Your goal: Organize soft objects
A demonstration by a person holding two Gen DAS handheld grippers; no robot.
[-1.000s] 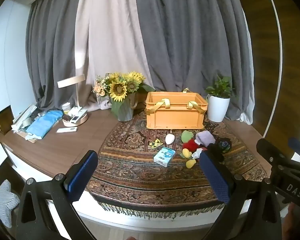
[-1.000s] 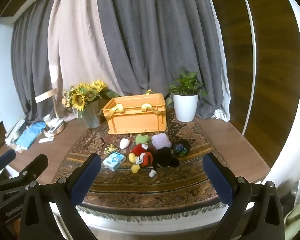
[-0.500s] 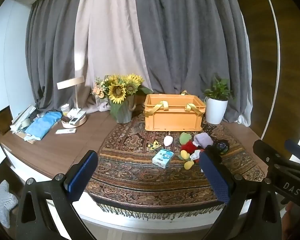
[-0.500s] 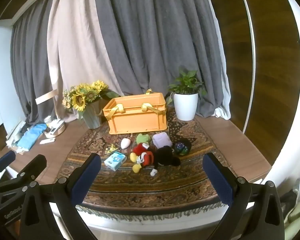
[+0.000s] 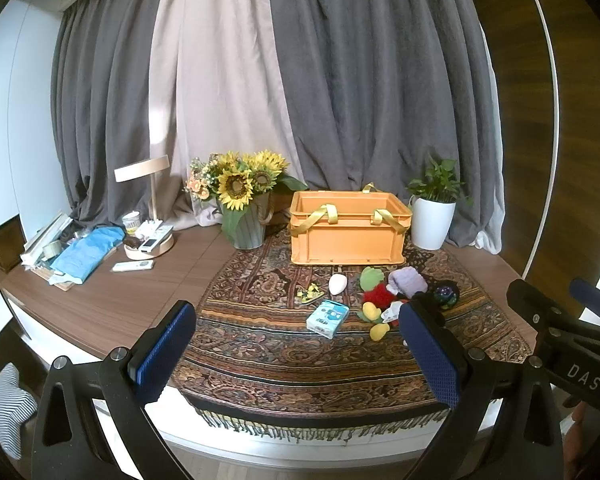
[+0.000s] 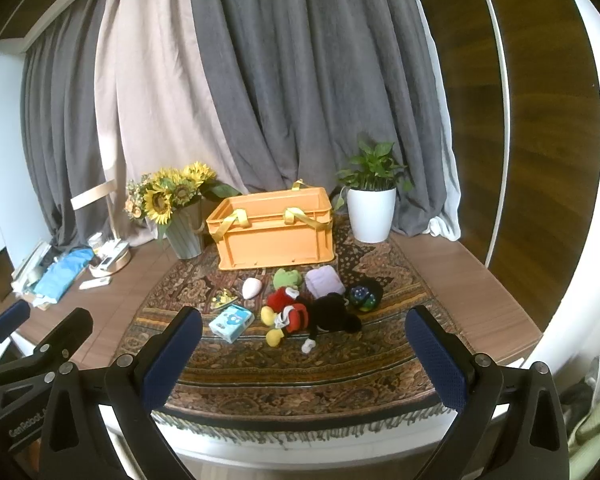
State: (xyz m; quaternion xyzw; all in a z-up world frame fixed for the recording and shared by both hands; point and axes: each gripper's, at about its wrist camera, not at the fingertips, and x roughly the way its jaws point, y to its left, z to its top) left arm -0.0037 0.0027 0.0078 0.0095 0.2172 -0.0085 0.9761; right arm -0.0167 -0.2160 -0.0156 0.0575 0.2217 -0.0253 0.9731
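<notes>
Heavy grey curtains (image 5: 380, 92) flank 1 pale beige panel (image 5: 216, 92) behind a wooden table (image 5: 112, 300); dark wood wall panelling (image 6: 548, 128) rises right, soft daylight throughout.

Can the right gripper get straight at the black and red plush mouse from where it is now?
Probably yes: the right gripper is open, and only bare rug lies between it and the plush mouse, ahead of the orange crate.

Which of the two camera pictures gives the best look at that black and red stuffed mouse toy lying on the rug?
The right wrist view. There the mouse toy lies whole and unblocked between the open fingers. In the left wrist view the toy is partly hidden behind the left gripper's right finger, so only its red and yellow parts show.
</notes>
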